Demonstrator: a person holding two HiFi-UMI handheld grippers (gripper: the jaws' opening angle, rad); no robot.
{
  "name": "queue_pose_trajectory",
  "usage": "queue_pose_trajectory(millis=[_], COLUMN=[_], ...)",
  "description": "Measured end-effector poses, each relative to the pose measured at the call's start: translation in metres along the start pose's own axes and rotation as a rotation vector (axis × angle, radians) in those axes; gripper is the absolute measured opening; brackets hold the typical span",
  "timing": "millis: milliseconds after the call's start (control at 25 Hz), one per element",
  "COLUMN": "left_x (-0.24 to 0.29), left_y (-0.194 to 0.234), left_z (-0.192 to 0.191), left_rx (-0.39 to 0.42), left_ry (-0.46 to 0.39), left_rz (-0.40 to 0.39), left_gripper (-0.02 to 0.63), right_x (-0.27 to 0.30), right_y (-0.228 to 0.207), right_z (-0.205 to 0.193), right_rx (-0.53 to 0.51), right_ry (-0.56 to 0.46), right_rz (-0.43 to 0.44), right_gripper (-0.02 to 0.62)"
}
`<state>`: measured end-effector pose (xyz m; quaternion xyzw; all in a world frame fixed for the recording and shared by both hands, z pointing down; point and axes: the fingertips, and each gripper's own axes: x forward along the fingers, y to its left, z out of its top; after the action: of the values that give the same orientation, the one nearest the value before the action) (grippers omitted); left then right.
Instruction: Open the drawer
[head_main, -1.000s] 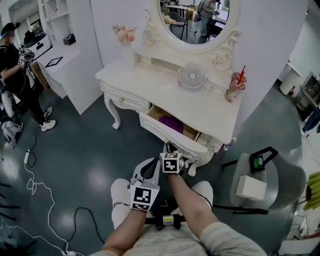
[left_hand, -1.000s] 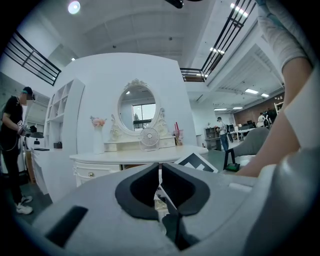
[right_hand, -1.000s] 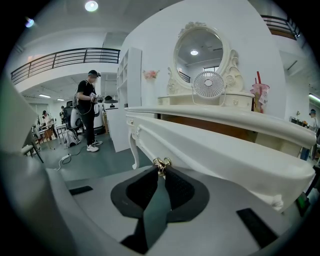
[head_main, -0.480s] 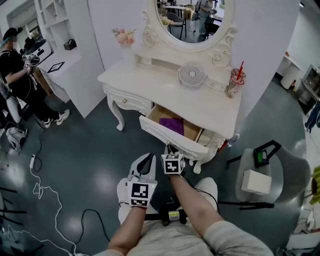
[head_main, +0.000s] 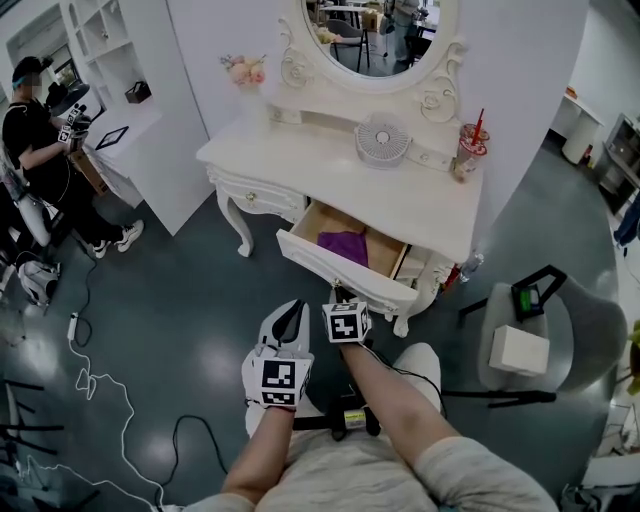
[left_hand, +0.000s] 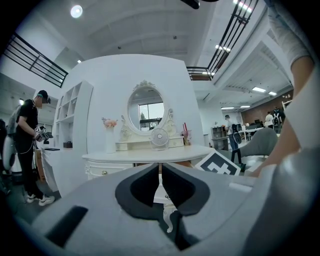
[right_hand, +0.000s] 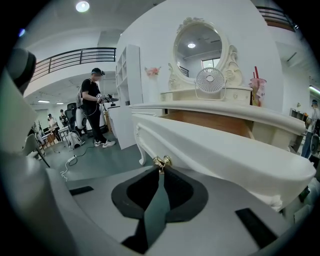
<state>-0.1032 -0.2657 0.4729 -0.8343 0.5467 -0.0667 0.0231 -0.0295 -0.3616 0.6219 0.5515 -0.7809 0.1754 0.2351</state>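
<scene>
Our right claw (right_hand: 161, 168) grips the gold knob (right_hand: 161, 161) of the pulled-out white drawer (head_main: 343, 271); our left claw (left_hand: 160, 171) is closed, empty.

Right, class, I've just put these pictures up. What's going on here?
A person holding a gripper in each hand is opening a drawer of a white dressing table. The right gripper is shut on the drawer's small gold knob. The drawer stands pulled well out, with a purple cloth showing inside. The left gripper is shut with nothing in it and hangs beside the right one, not touching the table.
</scene>
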Motion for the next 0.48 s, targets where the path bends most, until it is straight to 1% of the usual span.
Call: queue_pose_trajectory(millis=[280,480], left_x=[-0.002,-0.002], left_y=[-0.003,-0.004], left_z=[0.000,-0.003], left_rx=[0.000,-0.005], left_ry=[0.006,0.007], left_rz=[-0.003,0.002], left_gripper=[0.028,0.028], right_x=[-0.009,-0.015], right_y=[0.012,0.021], right_z=[-0.004,-0.010], right_rx=[0.005,-0.023], right_ry=[0.028,0.038], right_rz=[0.024,0.044], right_gripper=[0.035,0.035])
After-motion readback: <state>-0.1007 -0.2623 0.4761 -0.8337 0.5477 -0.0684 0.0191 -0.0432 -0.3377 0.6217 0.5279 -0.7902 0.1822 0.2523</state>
